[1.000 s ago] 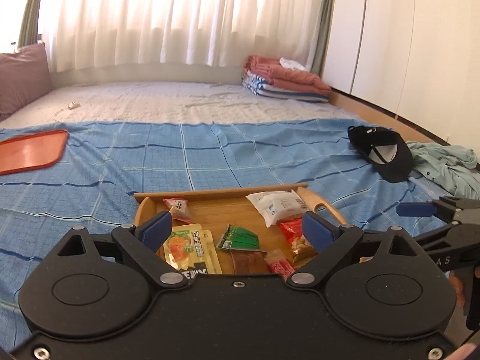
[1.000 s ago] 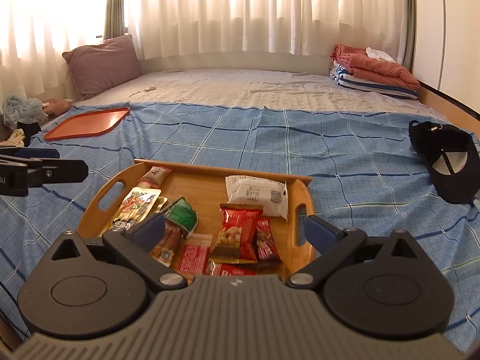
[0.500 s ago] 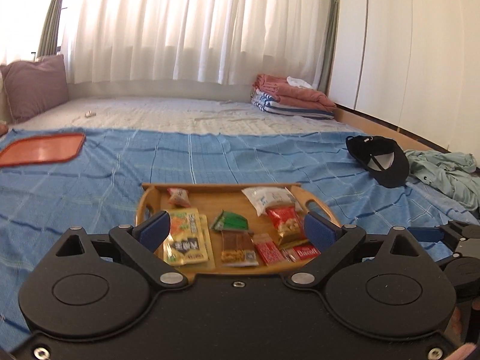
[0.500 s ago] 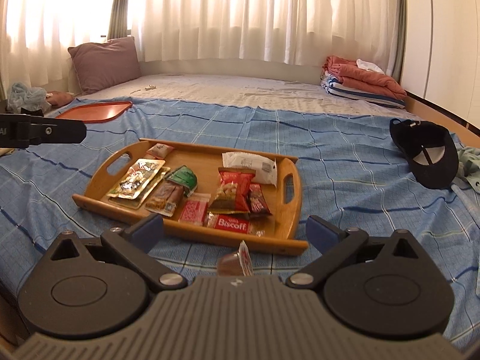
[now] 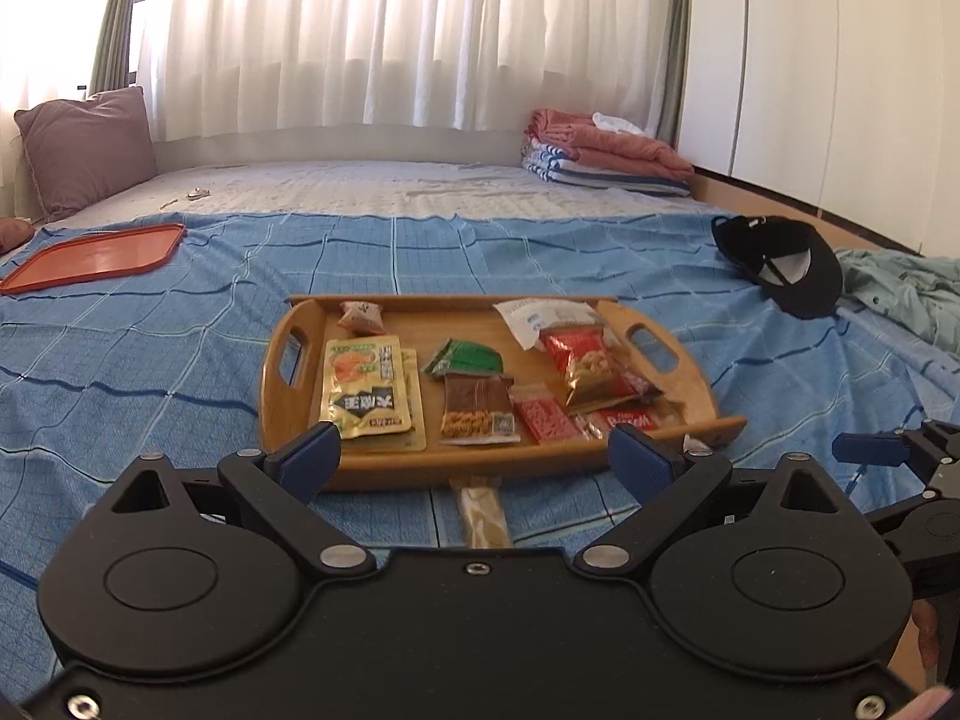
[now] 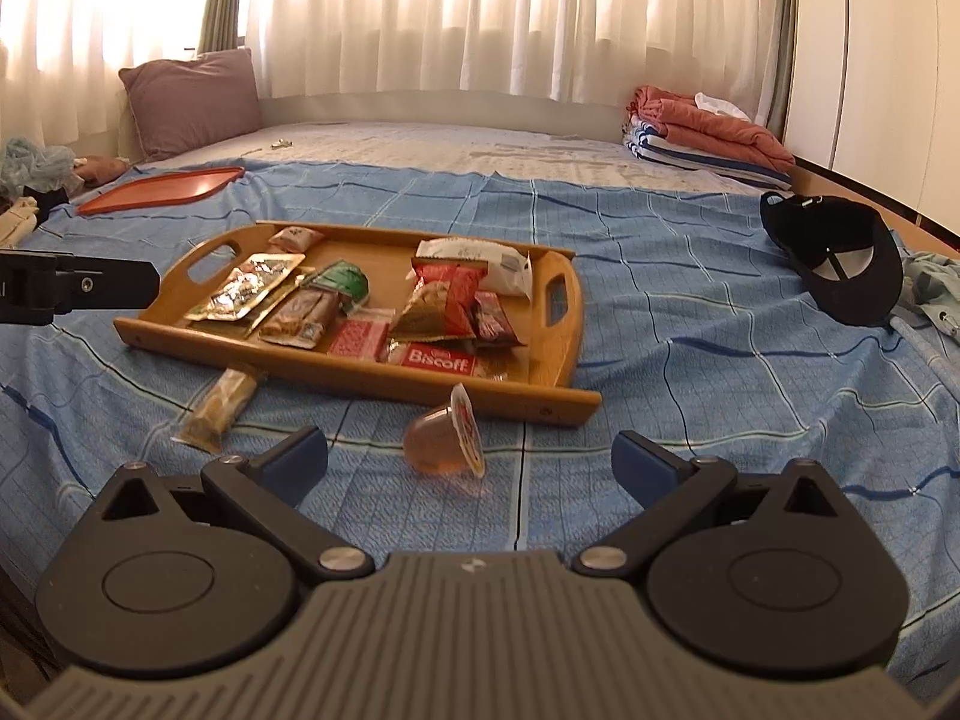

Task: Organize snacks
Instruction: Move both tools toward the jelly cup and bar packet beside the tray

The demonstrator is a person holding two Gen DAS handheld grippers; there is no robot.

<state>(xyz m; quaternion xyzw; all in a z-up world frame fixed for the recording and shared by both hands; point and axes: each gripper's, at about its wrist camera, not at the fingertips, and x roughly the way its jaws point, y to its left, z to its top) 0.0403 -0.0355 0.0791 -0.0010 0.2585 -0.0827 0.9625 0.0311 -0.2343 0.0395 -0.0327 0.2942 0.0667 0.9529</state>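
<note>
**Two snacks off tray, both grippers empty**

Left wrist: left gripper (image 5: 474, 459) spread wide, nothing held, low over the blue sheet (image 5: 150, 372) just short of the tray (image 5: 276, 372). A tan bar (image 5: 483, 513) lies on the sheet touching the tray's near edge, between the fingers' line. To do it well, I'd pinch the bar across its narrow width and lift clear of the rim before placing. Packets fill the tray; free wood near the far edge.

Right wrist: right gripper (image 6: 468, 459) also released and empty. Jelly cup (image 6: 447, 441) sits tipped on its side on the sheet, just ahead, near the tray's front wall (image 6: 420, 387). Clear amber cup, red-printed foil lid; round, likely rolls, so close gently on the body.
</note>
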